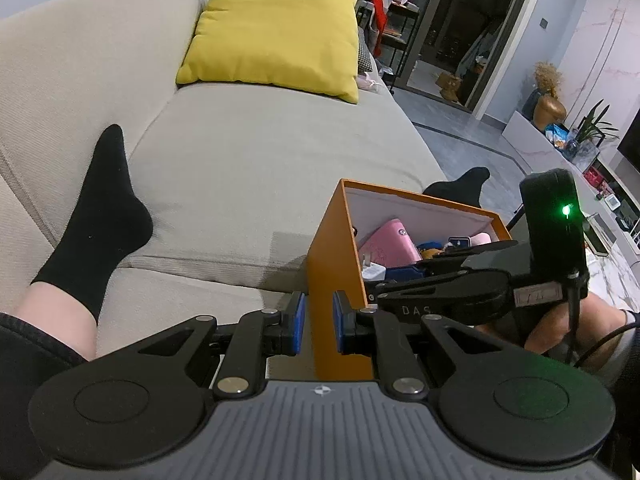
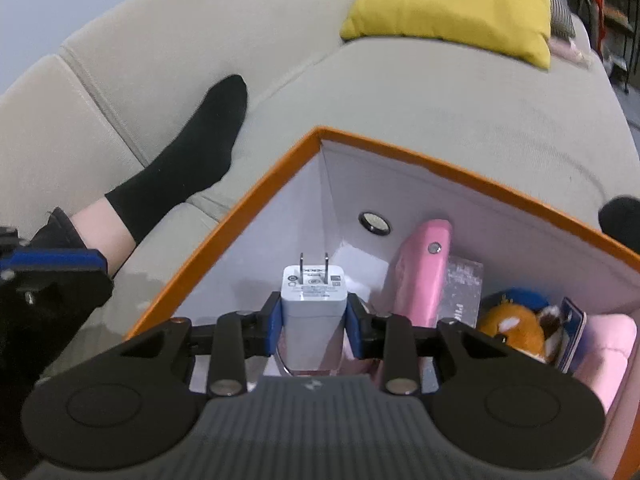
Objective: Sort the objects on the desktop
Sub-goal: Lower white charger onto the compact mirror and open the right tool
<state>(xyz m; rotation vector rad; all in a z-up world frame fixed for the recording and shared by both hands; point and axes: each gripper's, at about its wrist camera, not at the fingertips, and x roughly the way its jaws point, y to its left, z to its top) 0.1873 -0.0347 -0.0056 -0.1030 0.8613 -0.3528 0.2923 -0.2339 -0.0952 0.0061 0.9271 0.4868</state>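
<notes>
White plastic fills the space between the right gripper's (image 2: 313, 316) blue pads: it pinches a wall charger (image 2: 313, 300) by its two flat sides, with the two metal prongs pointing forward, away from the gripper. The charger hangs inside the orange box (image 2: 256, 204), over the near corner, where a patch of white floor shows just ahead of the prongs.

To do this step well, I would judge that the charger should go down onto that bare patch before the pads let go, so that it does not drop on its prongs. A pink case (image 2: 420, 276) lies just right of the gripper, with a round plush toy (image 2: 508, 328) further right; keeping the charger left of the case avoids knocking it. A small round metal piece (image 2: 375, 222) lies ahead, near the far wall, clear of the landing spot. Spreading the pads only a little should do, since the box walls are near on the left.

The left gripper (image 1: 319, 322) is pressed nearly together on the box wall, its blue pads on either side of the orange edge. Holding there keeps the box steady on the soft sofa (image 1: 240, 168).

The charger is a small, squarish block with rounded corners, glossy and hard, with grey print on the prong face. It should sit flat on any side.
</notes>
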